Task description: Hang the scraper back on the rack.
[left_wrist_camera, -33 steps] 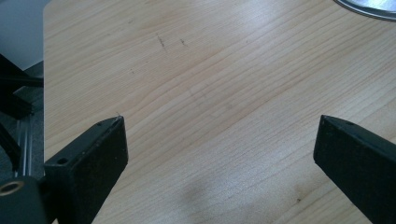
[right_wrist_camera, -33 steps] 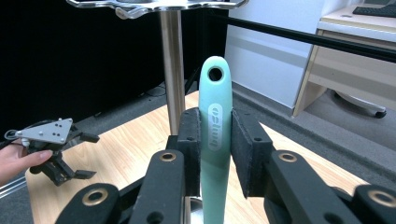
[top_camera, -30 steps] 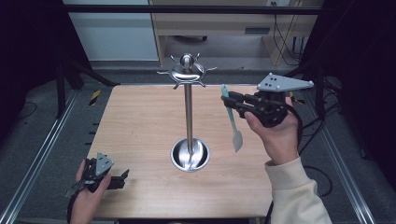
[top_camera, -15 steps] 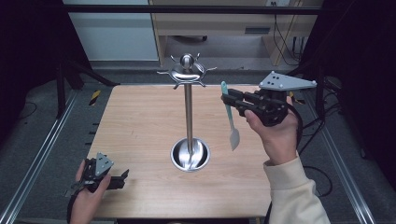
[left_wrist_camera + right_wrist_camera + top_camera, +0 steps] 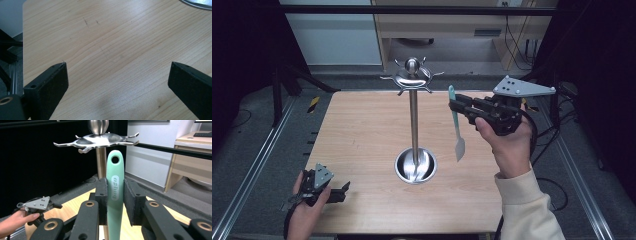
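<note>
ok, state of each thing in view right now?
Spatula: upright, handle clamped in the right gripper, hanging hole on top.
Rack: upright on the table, hooks bare.
Right gripper: shut on the spatula.
Left gripper: open, nothing between its jaws, low over the table.

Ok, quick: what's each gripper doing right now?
Left gripper: open, nothing between its jaws, low over the table.
Right gripper: shut on the green spatula, held upright beside the steel hanging stand.

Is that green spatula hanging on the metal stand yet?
Not yet. The right gripper holds the spatula upright beside the stand, its handle hole below the hooks.
</note>
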{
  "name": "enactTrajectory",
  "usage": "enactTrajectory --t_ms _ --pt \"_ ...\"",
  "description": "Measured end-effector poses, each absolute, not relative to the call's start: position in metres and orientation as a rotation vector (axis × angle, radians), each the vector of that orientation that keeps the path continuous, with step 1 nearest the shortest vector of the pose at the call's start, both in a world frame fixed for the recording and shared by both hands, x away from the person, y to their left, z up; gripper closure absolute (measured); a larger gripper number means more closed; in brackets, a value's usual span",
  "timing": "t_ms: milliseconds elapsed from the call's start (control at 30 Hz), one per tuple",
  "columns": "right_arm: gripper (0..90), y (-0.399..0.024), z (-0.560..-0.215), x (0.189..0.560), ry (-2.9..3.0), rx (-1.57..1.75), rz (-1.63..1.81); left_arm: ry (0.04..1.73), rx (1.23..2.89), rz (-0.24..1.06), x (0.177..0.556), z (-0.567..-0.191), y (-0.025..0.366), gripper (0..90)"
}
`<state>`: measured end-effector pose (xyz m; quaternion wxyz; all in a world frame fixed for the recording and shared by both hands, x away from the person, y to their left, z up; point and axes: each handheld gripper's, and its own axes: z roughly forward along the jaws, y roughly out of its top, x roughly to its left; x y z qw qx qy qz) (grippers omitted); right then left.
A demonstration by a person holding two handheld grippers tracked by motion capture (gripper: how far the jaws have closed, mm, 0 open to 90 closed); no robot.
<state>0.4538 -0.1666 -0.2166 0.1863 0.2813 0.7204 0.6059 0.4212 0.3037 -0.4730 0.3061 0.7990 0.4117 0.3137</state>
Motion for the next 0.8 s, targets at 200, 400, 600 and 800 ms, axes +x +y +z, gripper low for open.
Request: enactTrajectory --t_ms 200,400,600,800 --pt "74.3 -0.164 -0.215 0.452 2.028 0.778 1.717 1.089 2.116 0.829 0.421 -0.473 0.304 2.7" --pt "74.3 -0.163 -0.215 0.449 2.02 0.77 1.725 1.088 2.117 0.83 0.421 -0.473 0.304 2.7" --pt "74.3 -0.16 -0.214 0.446 2.02 0.753 1.732 1.087 2.119 0.83 0.421 -0.473 0.303 2.7" --pt "74.2 -0.153 -0.213 0.442 2.024 0.736 1.732 1.085 2.122 0.828 0.421 -0.473 0.303 2.7"
